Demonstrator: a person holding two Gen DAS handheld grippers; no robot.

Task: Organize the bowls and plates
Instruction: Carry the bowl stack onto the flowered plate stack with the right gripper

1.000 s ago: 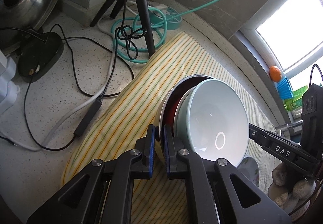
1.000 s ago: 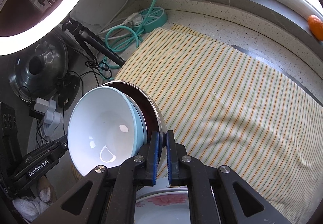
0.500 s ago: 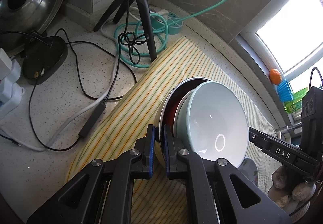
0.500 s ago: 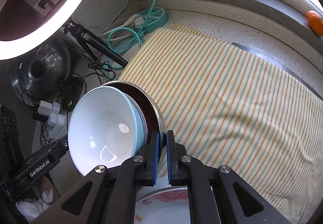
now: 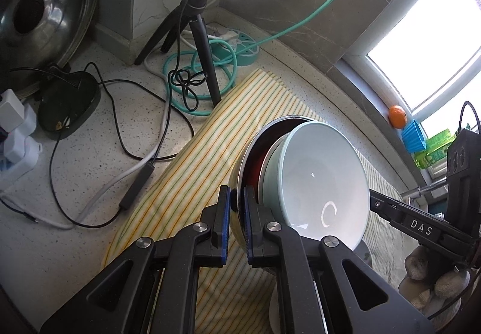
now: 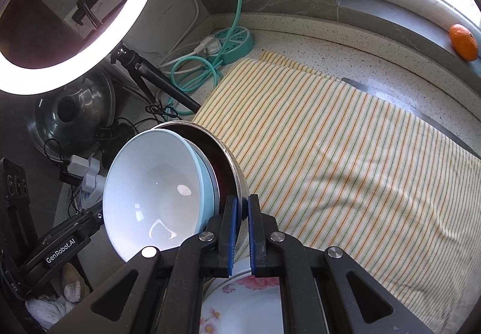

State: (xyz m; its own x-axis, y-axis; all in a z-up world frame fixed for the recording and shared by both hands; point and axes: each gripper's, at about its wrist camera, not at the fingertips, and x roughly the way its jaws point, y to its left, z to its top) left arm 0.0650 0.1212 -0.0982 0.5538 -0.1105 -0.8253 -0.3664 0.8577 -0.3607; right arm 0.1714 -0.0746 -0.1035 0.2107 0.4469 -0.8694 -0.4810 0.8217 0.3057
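A pale blue bowl (image 5: 318,180) sits nested inside a steel bowl (image 5: 245,153) with a dark red inside, and the stack is held tilted in the air above the striped cloth (image 5: 195,171). My left gripper (image 5: 237,207) is shut on the steel bowl's rim. My right gripper (image 6: 242,222) is shut on the opposite rim of the steel bowl (image 6: 231,165), with the blue bowl (image 6: 153,186) to its left. A floral plate (image 6: 240,298) lies below the right gripper.
The striped cloth (image 6: 345,159) covers the counter. A ring light tripod (image 5: 198,33), a green power strip (image 6: 233,39) with coiled cable, black and white cables (image 5: 120,123) and a steel lid (image 5: 36,12) stand at the back left. An orange (image 6: 463,42) lies on the window sill.
Both grippers have lifted the stacked bowls higher above the cloth, so more of the back wall and ring light shows. The grip has not changed.
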